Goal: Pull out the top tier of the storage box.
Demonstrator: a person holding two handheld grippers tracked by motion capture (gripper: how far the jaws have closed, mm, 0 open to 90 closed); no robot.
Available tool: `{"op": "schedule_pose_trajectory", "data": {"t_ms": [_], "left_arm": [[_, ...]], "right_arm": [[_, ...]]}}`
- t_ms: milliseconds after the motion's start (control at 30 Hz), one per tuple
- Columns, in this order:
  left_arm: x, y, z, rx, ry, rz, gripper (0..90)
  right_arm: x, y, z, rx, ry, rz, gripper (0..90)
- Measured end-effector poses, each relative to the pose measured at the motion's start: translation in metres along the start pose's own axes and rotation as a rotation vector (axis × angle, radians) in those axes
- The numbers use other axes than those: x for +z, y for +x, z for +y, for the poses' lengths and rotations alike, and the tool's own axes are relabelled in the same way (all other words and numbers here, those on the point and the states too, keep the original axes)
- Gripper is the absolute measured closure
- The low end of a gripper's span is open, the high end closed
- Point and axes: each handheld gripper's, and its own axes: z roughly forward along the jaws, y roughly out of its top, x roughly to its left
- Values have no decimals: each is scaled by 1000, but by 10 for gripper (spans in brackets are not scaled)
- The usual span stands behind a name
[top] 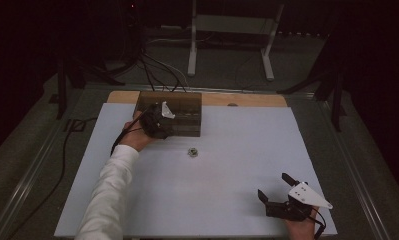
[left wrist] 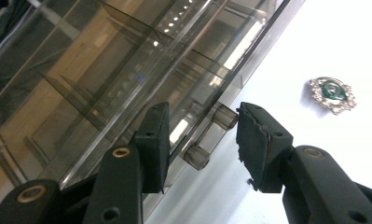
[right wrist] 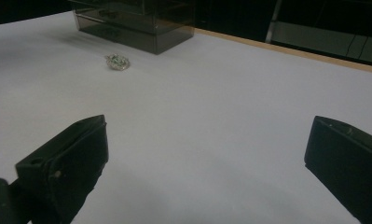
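Left fingers (left wrist: 200, 140): you have them spread either side of the drawer handle (left wrist: 210, 135), pads not yet pressing it.
Drawer box (top: 179, 114): looks closed; pulling is left.
Brooch (left wrist: 332, 94): loose on the bench (top: 237, 165), beyond your right-hand pad.
Right fingers (top: 276, 186): spread wide, empty, well apart from brooch.

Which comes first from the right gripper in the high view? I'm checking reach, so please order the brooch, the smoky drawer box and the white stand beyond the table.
1. brooch: mid-table, up and left of the right gripper.
2. smoky drawer box: far edge of the table, left of centre.
3. white stand: on the floor beyond the table.
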Motion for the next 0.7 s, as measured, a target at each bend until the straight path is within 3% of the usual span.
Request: {"op": "schedule_pose_trajectory", "data": {"t_ms": [100, 233, 367, 700], "left_arm": [[0, 0, -1, 5, 0, 4, 557], [9, -1, -2, -5, 36, 28, 476], [12, 0, -3, -33, 15, 22, 500], [11, 0, -2, -31, 12, 22, 518]], "right_arm": [[0, 0, 0, -2, 0, 0, 0], [0, 0, 0, -1, 1, 0, 0], [-1, -1, 0, 3, -2, -3, 0], [-1, -1, 0, 2, -3, -4, 0]]}}
